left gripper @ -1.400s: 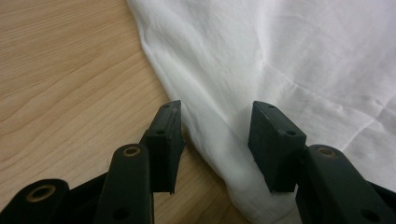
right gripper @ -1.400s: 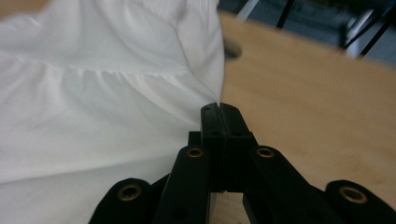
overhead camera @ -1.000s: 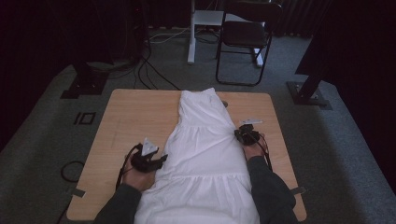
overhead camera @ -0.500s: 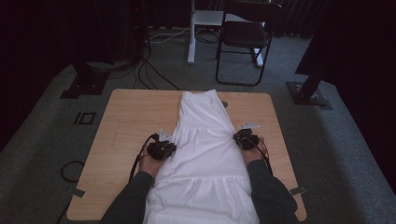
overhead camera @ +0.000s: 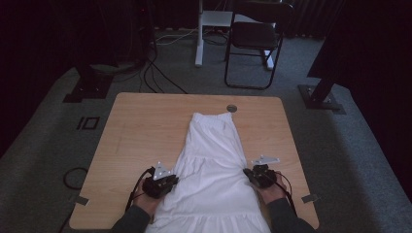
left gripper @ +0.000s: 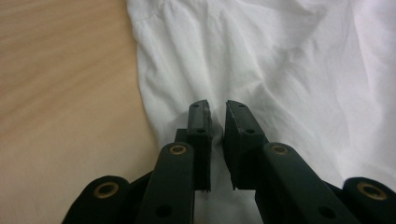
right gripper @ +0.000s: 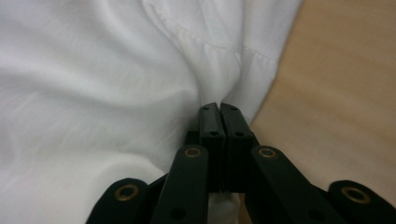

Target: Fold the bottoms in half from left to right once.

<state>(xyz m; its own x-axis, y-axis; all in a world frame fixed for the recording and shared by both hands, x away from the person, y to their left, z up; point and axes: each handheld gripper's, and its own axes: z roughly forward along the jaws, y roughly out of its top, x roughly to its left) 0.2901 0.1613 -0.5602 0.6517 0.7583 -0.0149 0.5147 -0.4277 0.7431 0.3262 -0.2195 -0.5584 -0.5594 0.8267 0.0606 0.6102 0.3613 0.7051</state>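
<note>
White skirt (overhead camera: 214, 174) lies flat down the middle of the wooden table (overhead camera: 141, 131), narrow end toward the far edge, wide hem hanging over the near edge between the person's forearms. Left gripper (overhead camera: 163, 183) sits at the skirt's left edge, near the table's front; in the left gripper view (left gripper: 217, 116) its jaws have just been closing and now stand nearly together with a narrow gap, white cloth (left gripper: 261, 60) running between and under them, fabric bunched in folds fanning out from the tips. Can't tell for sure whether the pads are actually pinching the cloth. Right gripper (overhead camera: 257, 174) is on the skirt's right edge, roughly level with the left one; in the right gripper view (right gripper: 219, 112) the jaws are pressed tight together on a gathered fold of the skirt (right gripper: 93, 70), seam line visible just beyond the tips, bare table (right gripper: 345, 93) to the side. A small round grommet (overhead camera: 231, 108) sits in the table just past the skirt's far end.
</note>
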